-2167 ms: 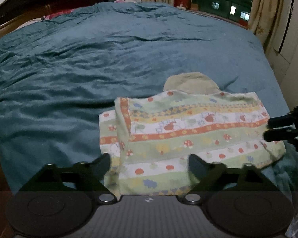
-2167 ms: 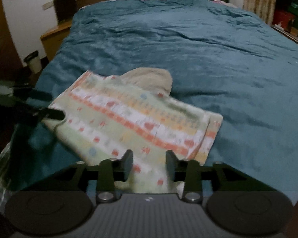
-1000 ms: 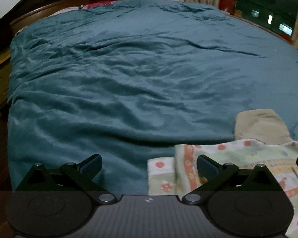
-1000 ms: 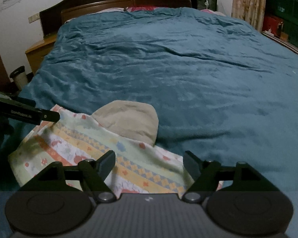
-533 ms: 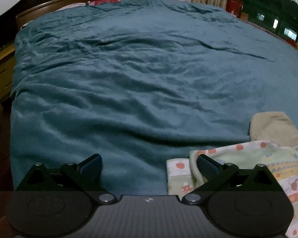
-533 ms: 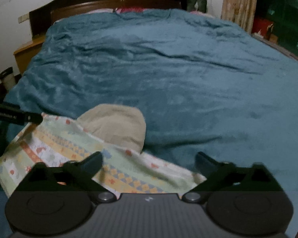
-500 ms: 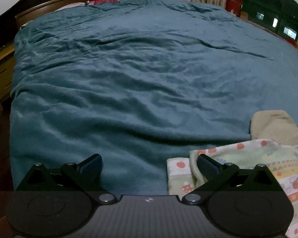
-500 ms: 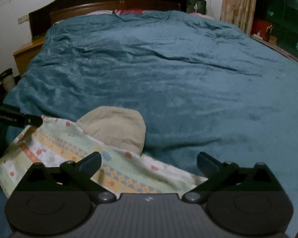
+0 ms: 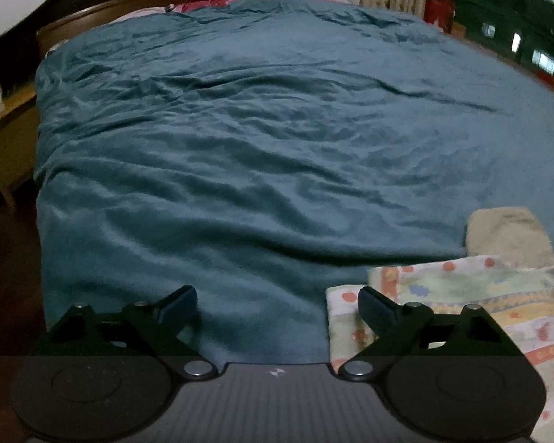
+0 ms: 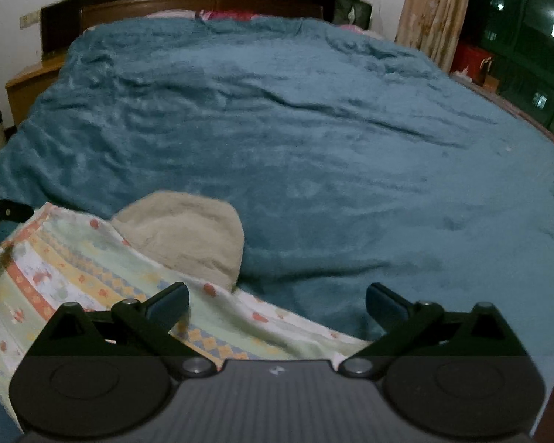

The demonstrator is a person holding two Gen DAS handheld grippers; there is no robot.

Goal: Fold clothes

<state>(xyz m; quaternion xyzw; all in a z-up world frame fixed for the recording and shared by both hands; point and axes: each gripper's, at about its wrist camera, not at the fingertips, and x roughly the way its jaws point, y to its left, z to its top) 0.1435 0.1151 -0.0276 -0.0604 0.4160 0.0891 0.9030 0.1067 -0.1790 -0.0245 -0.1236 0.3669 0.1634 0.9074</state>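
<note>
Released since two seconds ago: folded patterned garment point(image 10: 92, 277), lying flat at near edge of teal blanket point(image 9: 277, 147). Left gripper point(image 9: 277, 302) spread wide, empty; right gripper point(image 10: 277, 302) likewise wide, holding nothing.

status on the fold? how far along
Done: the patterned garment lies folded into a flat rectangle on the teal blanket, with a beige hood poking out at its far edge. In hand: nothing; left gripper and right gripper both have jaws wide apart, empty. Left: perhaps tucking the hood; no other clothes in view.
</note>
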